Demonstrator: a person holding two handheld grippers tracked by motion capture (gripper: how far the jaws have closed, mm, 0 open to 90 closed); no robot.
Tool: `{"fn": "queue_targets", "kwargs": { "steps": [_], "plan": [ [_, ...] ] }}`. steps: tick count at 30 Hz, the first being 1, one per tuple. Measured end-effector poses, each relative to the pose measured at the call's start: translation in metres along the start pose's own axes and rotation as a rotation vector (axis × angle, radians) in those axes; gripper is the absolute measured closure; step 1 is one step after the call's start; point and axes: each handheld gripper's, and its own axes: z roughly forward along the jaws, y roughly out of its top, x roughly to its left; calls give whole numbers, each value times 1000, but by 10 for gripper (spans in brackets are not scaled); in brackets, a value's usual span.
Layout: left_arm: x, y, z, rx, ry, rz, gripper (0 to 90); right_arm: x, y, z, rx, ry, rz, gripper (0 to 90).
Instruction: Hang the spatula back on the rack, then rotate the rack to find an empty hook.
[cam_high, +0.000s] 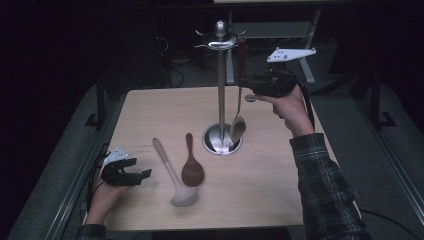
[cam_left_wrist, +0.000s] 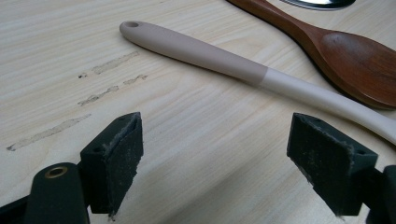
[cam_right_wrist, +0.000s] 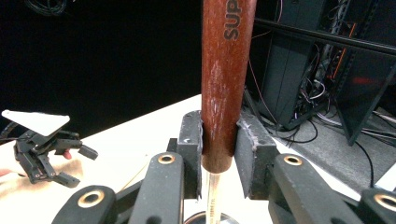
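My right gripper (cam_high: 243, 82) (cam_right_wrist: 223, 140) is shut on the dark wooden handle (cam_right_wrist: 226, 70) of a metal spoon (cam_high: 238, 129). The spoon hangs upright, its bowl low beside the pole of the steel utensil stand (cam_high: 221, 75), its handle top near the stand's hooks. My left gripper (cam_high: 142, 176) (cam_left_wrist: 217, 168) rests at the table's left front, open, with nothing between its pads. Just beyond its fingers lie a beige ladle (cam_high: 170, 172) (cam_left_wrist: 210, 53) and a brown wooden spoon (cam_high: 192, 167) (cam_left_wrist: 355, 60), side by side on the table. The left gripper (cam_right_wrist: 46, 149) also appears far off in the right gripper view.
The stand's round base (cam_high: 215, 142) sits mid-table. The light wooden table (cam_high: 150, 115) has metal rails along its sides. Dark equipment racks and cables (cam_right_wrist: 317, 93) stand behind the table.
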Motion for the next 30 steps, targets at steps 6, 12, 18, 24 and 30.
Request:
{"fn": "queue_targets", "kwargs": {
  "steps": [6,12,18,24,30],
  "plan": [
    [0,0,0,2,-1,-1,181,-1,-1,-4,0,-6,20,538],
    [-1,0,1,12,-2,7,181,0,-9,-14,0,-28,34,436],
    [-1,0,1,18,-2,13,181,-2,-28,-24,34,-61,43,401],
    [-1,0,1,22,-3,15,181,-6,-53,-33,64,-81,73,382],
    [-3,0,2,15,-3,6,181,-6,-88,-40,107,-111,105,346]
  ]
}}
